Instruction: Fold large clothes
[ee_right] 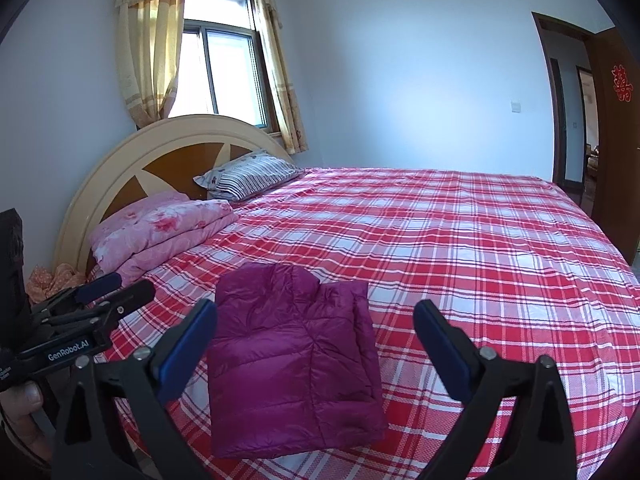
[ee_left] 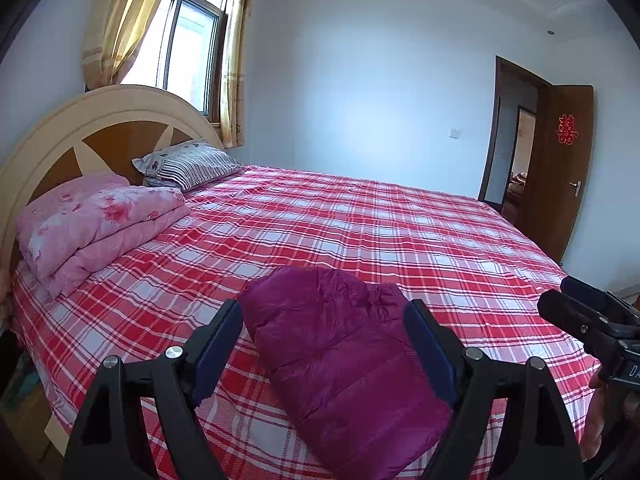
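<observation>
A purple puffer jacket (ee_right: 288,360) lies folded into a compact rectangle on the red plaid bed sheet (ee_right: 480,260), near the front edge. My right gripper (ee_right: 316,309) hovers over it, open wide, blue pads clear of the fabric. In the left wrist view the same jacket (ee_left: 340,352) shows between the fingers of my left gripper (ee_left: 324,308), which is open and holds nothing. The right wrist view shows that left gripper (ee_right: 130,284) off to the jacket's left, above the sheet and apart from the jacket. The right gripper (ee_left: 560,294) enters the left wrist view at the right edge.
A folded pink floral quilt (ee_right: 160,232) and a striped pillow (ee_right: 252,176) lie by the cream and brown headboard (ee_right: 160,148). A curtained window (ee_right: 224,56) is behind it. A brown door (ee_left: 568,168) stands open at right. A hand (ee_right: 24,412) holds the left gripper.
</observation>
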### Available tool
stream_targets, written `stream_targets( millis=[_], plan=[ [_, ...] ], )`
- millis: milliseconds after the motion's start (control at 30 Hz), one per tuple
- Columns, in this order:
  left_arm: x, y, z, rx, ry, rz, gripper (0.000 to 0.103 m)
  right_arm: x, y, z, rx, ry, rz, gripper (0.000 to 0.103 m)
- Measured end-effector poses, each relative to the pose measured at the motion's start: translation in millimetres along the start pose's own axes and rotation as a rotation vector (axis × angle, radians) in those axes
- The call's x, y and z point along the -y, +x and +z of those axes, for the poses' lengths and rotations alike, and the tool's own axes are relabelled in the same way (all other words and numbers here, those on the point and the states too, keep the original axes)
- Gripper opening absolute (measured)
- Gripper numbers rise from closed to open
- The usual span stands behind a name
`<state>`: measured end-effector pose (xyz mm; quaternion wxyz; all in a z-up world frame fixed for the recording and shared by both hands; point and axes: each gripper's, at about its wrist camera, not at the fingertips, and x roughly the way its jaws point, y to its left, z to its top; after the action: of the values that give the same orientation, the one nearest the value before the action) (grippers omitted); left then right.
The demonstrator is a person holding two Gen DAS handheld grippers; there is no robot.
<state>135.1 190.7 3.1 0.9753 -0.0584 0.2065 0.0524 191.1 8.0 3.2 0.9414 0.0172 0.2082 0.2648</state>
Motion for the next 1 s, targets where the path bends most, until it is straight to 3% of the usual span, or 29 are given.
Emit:
stream_targets(
  millis=[667, 800, 1000],
  plan=[
    [3.2, -1.4, 1.5, 0.000, -0.005, 0.008, 0.084, 1.8, -9.3, -4.4, 0.034, 0.013, 0.009, 0.103],
    [2.7, -3.6, 3.0, 0.008, -0.005, 0.015, 0.102, 0.3, -13.7, -4.3, 0.048, 0.009, 0.013, 0.103],
    [2.0, -6.9, 3.9, 0.031, 0.002, 0.035, 0.102, -2.5, -15.9, -4.9, 0.057, -0.001, 0.024, 0.103]
  ],
)
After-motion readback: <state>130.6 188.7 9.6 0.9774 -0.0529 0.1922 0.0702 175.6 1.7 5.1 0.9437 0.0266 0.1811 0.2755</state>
